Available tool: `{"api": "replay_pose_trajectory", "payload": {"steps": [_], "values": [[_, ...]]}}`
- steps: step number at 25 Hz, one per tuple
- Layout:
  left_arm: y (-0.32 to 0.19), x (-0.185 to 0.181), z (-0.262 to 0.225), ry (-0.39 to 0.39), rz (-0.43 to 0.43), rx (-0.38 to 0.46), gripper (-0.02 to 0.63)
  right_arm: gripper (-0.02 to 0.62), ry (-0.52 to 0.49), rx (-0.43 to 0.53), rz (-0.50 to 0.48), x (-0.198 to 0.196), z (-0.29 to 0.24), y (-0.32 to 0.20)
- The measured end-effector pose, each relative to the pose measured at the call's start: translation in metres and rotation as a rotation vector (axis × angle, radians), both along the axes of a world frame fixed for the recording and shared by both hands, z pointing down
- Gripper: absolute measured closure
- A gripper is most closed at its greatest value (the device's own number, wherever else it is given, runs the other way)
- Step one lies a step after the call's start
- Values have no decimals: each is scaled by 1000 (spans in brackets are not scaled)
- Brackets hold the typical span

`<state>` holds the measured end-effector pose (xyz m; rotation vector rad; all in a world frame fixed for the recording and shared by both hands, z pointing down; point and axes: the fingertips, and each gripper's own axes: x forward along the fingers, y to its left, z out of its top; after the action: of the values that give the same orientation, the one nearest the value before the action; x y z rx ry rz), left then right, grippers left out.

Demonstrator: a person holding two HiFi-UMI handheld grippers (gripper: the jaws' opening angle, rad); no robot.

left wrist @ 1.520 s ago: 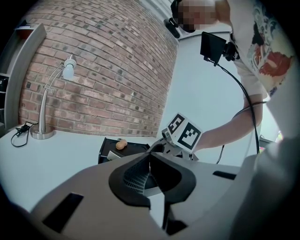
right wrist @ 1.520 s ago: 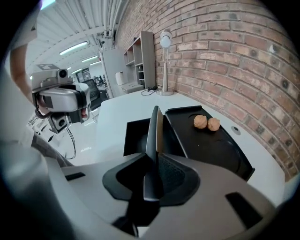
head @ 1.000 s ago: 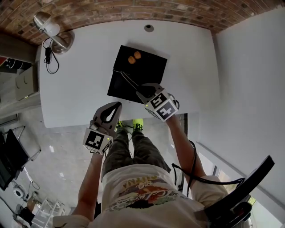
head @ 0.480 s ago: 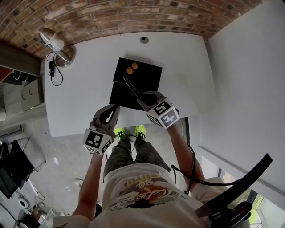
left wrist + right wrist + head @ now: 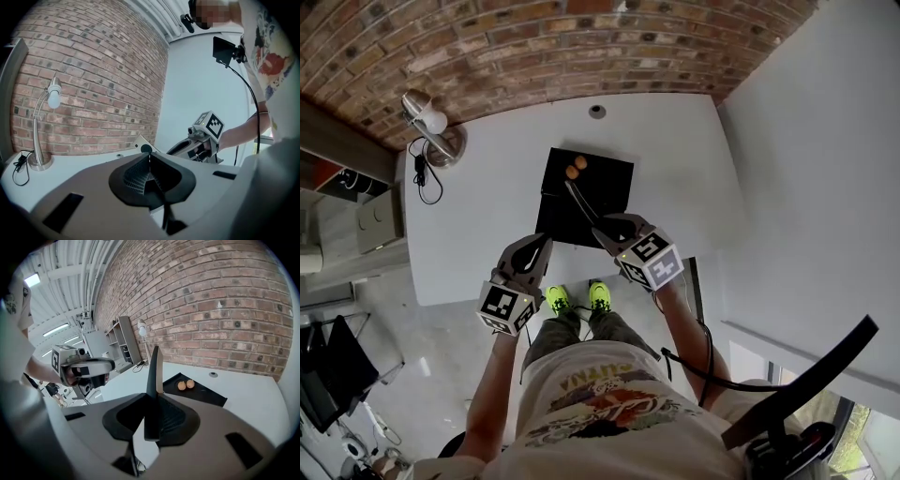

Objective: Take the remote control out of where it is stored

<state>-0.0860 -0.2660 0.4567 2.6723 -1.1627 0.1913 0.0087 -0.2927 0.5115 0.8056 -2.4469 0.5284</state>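
My right gripper [image 5: 612, 225] is shut on a slim dark remote control [image 5: 582, 200], gripping its near end. The remote sticks out past the jaws, edge-on and tilted up, over the black tray [image 5: 609, 173]. In the right gripper view the remote [image 5: 154, 369] stands on edge between the pads [image 5: 176, 418]. Seen from the left gripper view, it [image 5: 142, 146] shows a pale face with a round black button. My left gripper [image 5: 534, 247] hovers left of the tray at the table's front edge, shut with nothing in it [image 5: 149, 161].
Two small orange balls [image 5: 575, 168] lie at the far end of the tray. A silver desk lamp [image 5: 427, 117] with a cable stands at the white table's [image 5: 675, 159] far left corner. A brick wall runs behind, a pale wall on the right.
Both grippers have risen, the right one more, carrying the remote up off the tray. The table looks smaller and farther away in the head view.
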Motion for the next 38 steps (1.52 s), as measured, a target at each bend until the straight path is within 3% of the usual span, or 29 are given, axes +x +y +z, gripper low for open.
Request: {"api": "replay_pose_trajectory", "payload": {"steps": [19, 30, 38], "values": [[28, 3, -33, 61, 73, 66, 598, 511, -180, 8, 194, 7, -51, 37], [38, -20, -37, 71, 106, 94, 598, 511, -208, 40, 290, -8, -54, 51], [41, -17, -44, 86, 136, 114, 598, 511, -225, 71, 290, -16, -67, 55]]}}
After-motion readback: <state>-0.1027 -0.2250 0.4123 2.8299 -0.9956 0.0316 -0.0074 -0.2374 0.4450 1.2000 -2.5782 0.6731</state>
